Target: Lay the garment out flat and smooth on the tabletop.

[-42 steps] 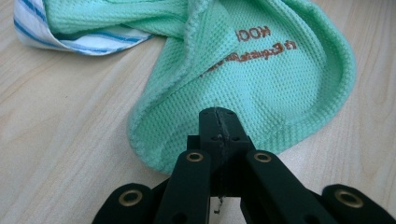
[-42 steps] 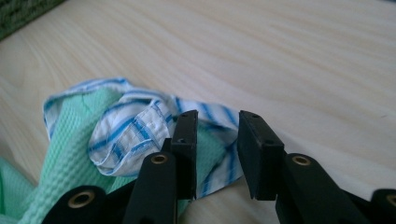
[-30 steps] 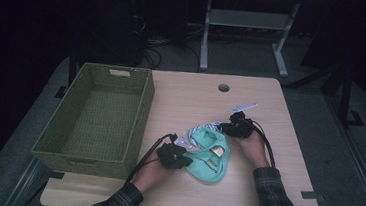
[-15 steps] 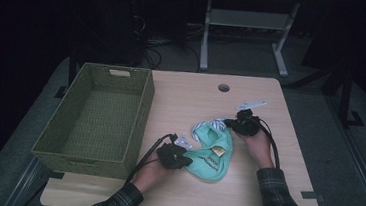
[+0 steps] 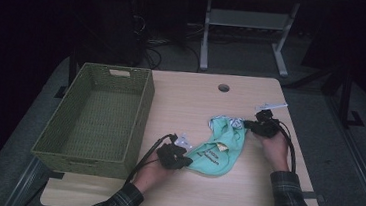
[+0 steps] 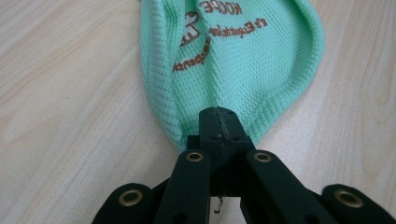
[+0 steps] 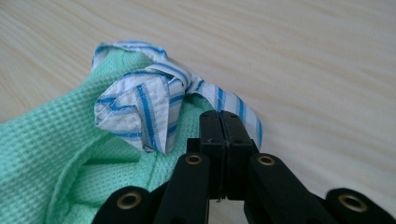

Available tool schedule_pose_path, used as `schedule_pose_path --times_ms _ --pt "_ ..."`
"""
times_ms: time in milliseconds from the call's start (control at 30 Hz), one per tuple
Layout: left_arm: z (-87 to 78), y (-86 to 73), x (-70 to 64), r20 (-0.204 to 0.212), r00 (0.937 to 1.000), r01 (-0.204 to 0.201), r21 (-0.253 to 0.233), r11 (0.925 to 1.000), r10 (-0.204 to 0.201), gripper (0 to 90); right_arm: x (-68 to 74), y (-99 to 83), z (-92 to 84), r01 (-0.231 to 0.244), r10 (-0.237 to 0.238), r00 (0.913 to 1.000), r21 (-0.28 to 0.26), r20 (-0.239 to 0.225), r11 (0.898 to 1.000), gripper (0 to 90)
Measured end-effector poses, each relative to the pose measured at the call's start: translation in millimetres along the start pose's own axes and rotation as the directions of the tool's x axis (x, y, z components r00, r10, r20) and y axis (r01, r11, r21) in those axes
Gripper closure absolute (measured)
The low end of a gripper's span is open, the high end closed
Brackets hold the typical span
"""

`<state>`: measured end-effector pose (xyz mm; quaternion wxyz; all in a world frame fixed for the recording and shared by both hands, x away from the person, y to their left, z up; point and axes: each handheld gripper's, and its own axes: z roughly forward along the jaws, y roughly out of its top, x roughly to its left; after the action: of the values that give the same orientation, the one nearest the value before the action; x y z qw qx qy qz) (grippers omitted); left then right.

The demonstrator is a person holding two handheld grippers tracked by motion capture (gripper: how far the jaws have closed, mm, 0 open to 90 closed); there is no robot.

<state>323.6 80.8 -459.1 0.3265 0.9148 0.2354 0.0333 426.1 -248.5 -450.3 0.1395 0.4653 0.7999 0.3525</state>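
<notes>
Each hand carries a matte black two-jaw left gripper (image 6: 218,122) and right gripper (image 7: 226,126): flat linkage arms pinned with brass-ringed rivets, small screws in the square tips. Black cables trail behind both bodies. Dark plaid shirt sleeves (image 5: 291,193) cover the forearms.
</notes>
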Motion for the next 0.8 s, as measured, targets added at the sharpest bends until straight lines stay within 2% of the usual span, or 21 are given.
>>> schedule_pose_path --times_ms 167,233,267,367,400,533,700,800 --pt "0.0 0.1 0.1 -0.001 1.0000 -0.001 0.000 1.0000 0.001 89.8 -0.3 -6.7 -2.0 -0.013 0.012 0.9990 -0.014 -0.044 1.000 83.8" --pt "0.0 0.2 0.0 -0.001 1.0000 -0.001 0.001 1.0000 0.001 89.8 1.8 -4.1 -6.0 -0.002 0.000 0.9991 -0.024 -0.041 1.000 80.4" --pt "0.0 0.2 0.1 0.000 1.0000 -0.001 0.001 1.0000 0.001 89.7 3.8 -1.9 -9.1 -0.014 0.013 0.9991 -0.028 -0.040 0.999 79.2" --pt "0.0 0.2 0.3 0.001 1.0000 0.000 0.001 1.0000 0.000 89.8 6.9 4.5 -16.9 -0.006 0.003 0.9988 -0.056 -0.048 0.998 77.3" --pt "0.1 0.1 0.3 0.001 1.0000 0.000 0.000 1.0000 0.000 89.8 8.6 8.5 -19.6 -0.006 0.003 0.9979 -0.055 -0.065 0.998 76.5" --pt "0.7 0.3 -0.1 -0.002 1.0000 0.003 -0.008 1.0000 -0.003 89.7 17.7 21.0 -26.6 0.029 -0.035 0.9963 -0.077 -0.078 0.997 75.7" --pt "0.5 0.5 0.3 -0.003 1.0000 -0.002 -0.004 1.0000 0.002 89.8 32.7 36.4 -23.9 0.054 -0.063 0.9911 -0.080 -0.117 0.995 75.1" --pt "0.8 0.6 -0.1 -0.003 1.0000 0.005 -0.007 1.0000 -0.005 89.8 43.7 44.7 -16.4 0.069 -0.079 0.9870 -0.076 -0.140 0.995 75.1"
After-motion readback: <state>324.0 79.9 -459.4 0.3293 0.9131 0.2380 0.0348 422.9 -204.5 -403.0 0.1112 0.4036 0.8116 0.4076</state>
